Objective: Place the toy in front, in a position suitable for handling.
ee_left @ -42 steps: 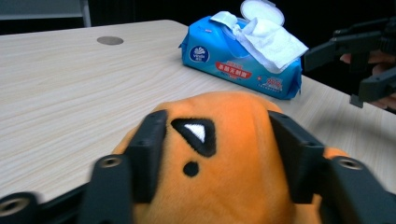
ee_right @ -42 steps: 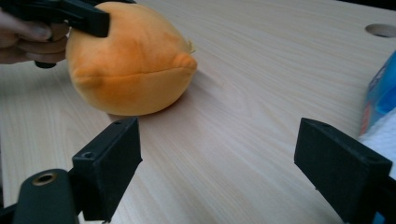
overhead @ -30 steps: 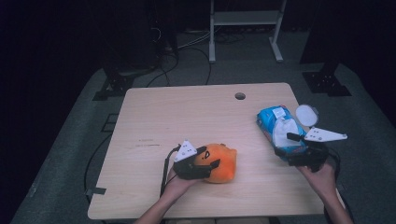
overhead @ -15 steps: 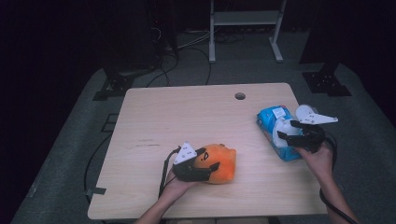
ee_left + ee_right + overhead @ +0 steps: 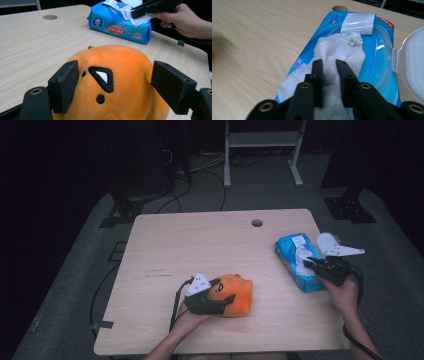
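An orange plush toy (image 5: 239, 292) with a black stitched face (image 5: 102, 77) lies near the table's front edge. My left gripper (image 5: 226, 291) is shut on it, a pad on each flank (image 5: 115, 72); its jaws have just been easing apart. At the right, a blue pack of wet wipes (image 5: 289, 251) lies with its clear lid (image 5: 412, 67) flipped open. A white wipe (image 5: 337, 47) sticks out of it. My right gripper (image 5: 329, 62) has just been closing and is shut on that wipe (image 5: 125, 11), low over the pack (image 5: 307, 263).
The wooden table (image 5: 200, 245) has a round cable hole (image 5: 257, 223) near its far edge. Dark floor, cables and a white stand's legs (image 5: 260, 150) lie beyond it. The pack sits close to the table's right edge.
My right gripper has moved in over the pack, sunk a little, and its wide-open jaws have closed on the wipe. The left hand and the plush toy have kept still.
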### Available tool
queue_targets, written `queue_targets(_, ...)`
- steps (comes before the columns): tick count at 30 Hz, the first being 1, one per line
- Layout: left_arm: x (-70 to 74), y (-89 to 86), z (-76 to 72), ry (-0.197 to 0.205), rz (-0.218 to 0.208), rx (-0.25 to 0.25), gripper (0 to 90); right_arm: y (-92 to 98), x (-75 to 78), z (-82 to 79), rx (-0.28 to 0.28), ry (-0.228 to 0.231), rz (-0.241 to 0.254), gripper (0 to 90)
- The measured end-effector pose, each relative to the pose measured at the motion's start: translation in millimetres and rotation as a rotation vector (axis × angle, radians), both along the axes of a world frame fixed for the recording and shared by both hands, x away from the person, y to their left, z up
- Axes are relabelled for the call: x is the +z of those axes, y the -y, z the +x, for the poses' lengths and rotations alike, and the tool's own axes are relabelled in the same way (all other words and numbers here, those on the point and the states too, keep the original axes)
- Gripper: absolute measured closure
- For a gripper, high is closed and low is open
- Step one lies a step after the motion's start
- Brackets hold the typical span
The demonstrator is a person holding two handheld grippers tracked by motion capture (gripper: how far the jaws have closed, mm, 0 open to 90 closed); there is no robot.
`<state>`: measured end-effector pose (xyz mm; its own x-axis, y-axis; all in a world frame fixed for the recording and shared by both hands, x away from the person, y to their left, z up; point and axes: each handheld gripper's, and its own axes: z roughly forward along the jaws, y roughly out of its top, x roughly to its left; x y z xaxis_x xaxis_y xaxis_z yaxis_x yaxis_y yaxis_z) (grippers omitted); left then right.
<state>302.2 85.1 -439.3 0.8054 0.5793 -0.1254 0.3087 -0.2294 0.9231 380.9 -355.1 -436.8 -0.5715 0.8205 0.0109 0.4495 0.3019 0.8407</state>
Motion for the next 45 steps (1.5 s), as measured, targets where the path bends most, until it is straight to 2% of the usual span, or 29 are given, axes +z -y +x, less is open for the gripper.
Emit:
queue_targets(2,0.0,0.0,0.0,0.000,0.000,-0.002,21.9,0.7,1.8,-0.6,-0.003,0.004,0.001,84.4)
queue_targets(4,0.0,-0.1,-0.1,0.001,0.001,-0.003,21.7,1.8,3.5,-0.5,0.003,-0.004,0.015,85.5)
queue_targets(8,0.0,-0.3,0.3,0.001,0.000,-0.006,21.5,2.2,6.6,-2.0,0.005,-0.006,0.032,86.1)
queue_targets(18,-0.1,-0.1,1.1,0.003,0.000,-0.009,20.3,1.9,22.4,-8.1,0.040,0.029,0.104,87.0)
queue_targets(23,0.0,-0.3,2.3,0.001,-0.003,-0.009,19.5,1.2,36.7,-14.8,0.076,0.063,0.158,87.2)
queue_targets(27,0.5,-0.6,3.1,0.003,-0.004,-0.014,18.9,-3.5,54.1,-22.2,0.110,0.093,0.157,87.2)
queue_targets(33,4.1,-3.6,5.4,0.005,-0.022,-0.016,17.6,-17.5,78.7,-43.5,0.215,0.144,0.209,87.1)
queue_targets(37,9.8,-6.6,4.2,0.035,-0.036,-0.024,17.5,-31.4,93.6,-58.9,0.289,0.162,0.218,87.0)
queue_targets(41,20.0,-12.7,4.0,0.069,-0.049,-0.037,17.9,-49.5,105.8,-78.0,0.388,0.152,0.239,86.9)
queue_targets(45,25.3,-22.7,9.6,0.078,-0.042,-0.046,25.4,-68.1,115.6,-93.6,0.492,0.132,0.265,86.7)
